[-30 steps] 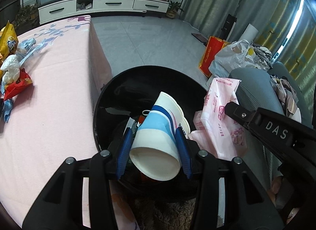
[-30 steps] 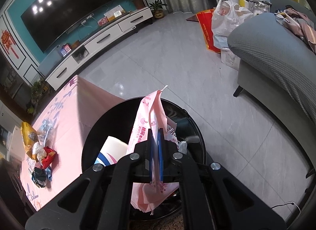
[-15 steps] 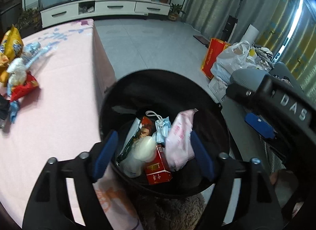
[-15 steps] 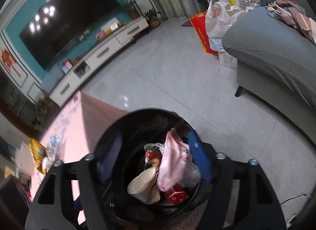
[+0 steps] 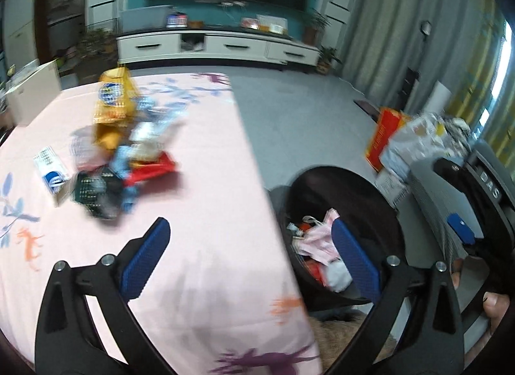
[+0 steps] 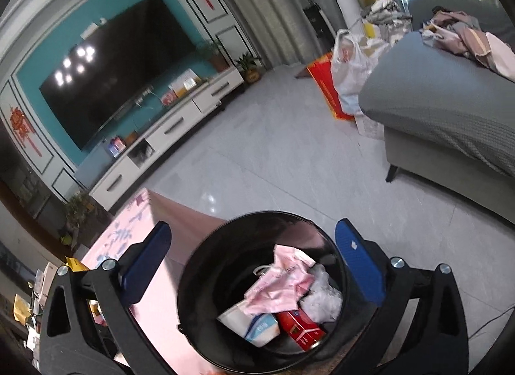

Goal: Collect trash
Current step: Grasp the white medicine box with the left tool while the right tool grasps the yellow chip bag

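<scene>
**Both claws wide open, trash split between table and bin**

Biggest first: your pink floral table (image 5: 209, 214) fills the left wrist view, blurred. At its right edge, on the floor, stands the black trash bin (image 6: 199, 265); in the right wrist view you look straight down into it. Grey sofa (image 6: 444, 110) sits well off to the right of the bin, with a white plastic bag (image 6: 347, 62) and red bag (image 6: 325, 85) beside its end. TV (image 6: 106, 69) and white cabinet (image 5: 219, 48) along the far wall.

Trash still on the table: a loose pile (image 5: 128, 156) near the far-left part, well apart from the bin. You can make out a yellow snack bag (image 5: 112, 101), a red wrapper (image 5: 154, 168), a dark wrapper (image 5: 93, 191) and a small white-blue box (image 5: 51, 175) just left of the pile. Too blurred for more.

Trash in the bin: pink wrapper (image 6: 283, 281) on top, white paper cup (image 6: 251, 323) lying on its side below-left of it, red box (image 6: 302, 330) beside the cup, crumpled white tissue (image 6: 322, 297) to the right.

Your left gripper (image 5: 251, 252) hangs over the table's near-right edge, fingers spread fully, nothing between them. Your right gripper (image 6: 254, 262) hangs above the bin, also fully spread, nothing held.
</scene>
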